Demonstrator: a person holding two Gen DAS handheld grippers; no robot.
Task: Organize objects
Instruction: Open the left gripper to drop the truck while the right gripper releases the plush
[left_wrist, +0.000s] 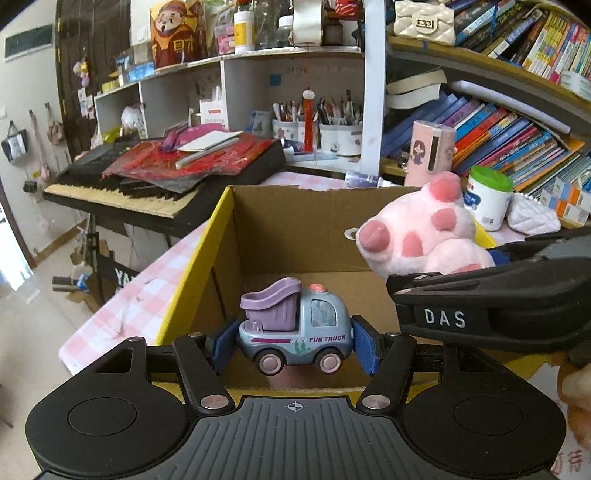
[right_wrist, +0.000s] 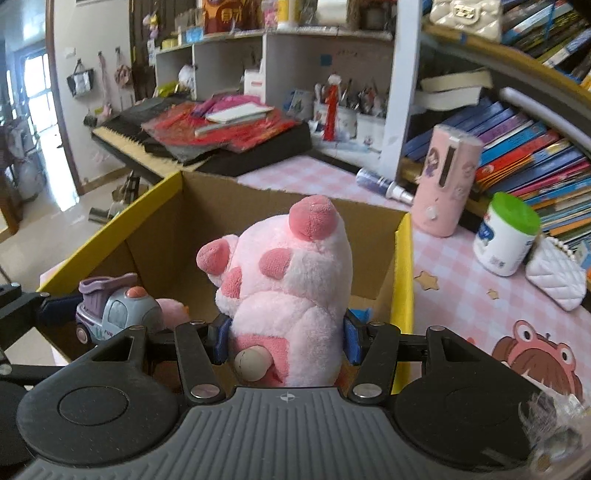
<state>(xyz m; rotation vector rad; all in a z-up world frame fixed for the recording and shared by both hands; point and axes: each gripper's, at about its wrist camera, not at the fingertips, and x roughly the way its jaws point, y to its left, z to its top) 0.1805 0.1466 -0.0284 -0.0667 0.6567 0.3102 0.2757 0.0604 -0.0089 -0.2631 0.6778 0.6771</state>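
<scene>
A toy truck (left_wrist: 295, 326) is clamped between the blue pads of the left tool (left_wrist: 295, 341) and held above the open cardboard box (left_wrist: 295, 236). The truck is of smooth, glossy plastic: a rounded grey-blue cab with a clouded window, a lilac tipper bed raised at the back, pale pink wheels, a pink knob on the roof, and "FUN TRUCK" printed along its side. It is gripped at its front and back ends and shown side-on.

A pink stuffed toy (right_wrist: 291, 291) is grasped by the right tool (right_wrist: 284, 338), squeezed at its lower body between the blue pads. Its fur is soft and fluffy, pale pink with darker pink rounded pads and stubby tips; a small cream ball is seen at its base. It is held upright over the box, near the right wall.

The box is of plain brown corrugated card inside, with yellow outer faces and rims, and is set on a worktop (right_wrist: 461, 295) covered with a pink checked cloth. Both tools are tilted downward toward the box interior, side by side, the left tool's truck being seen at the left edge of the right wrist view.
</scene>
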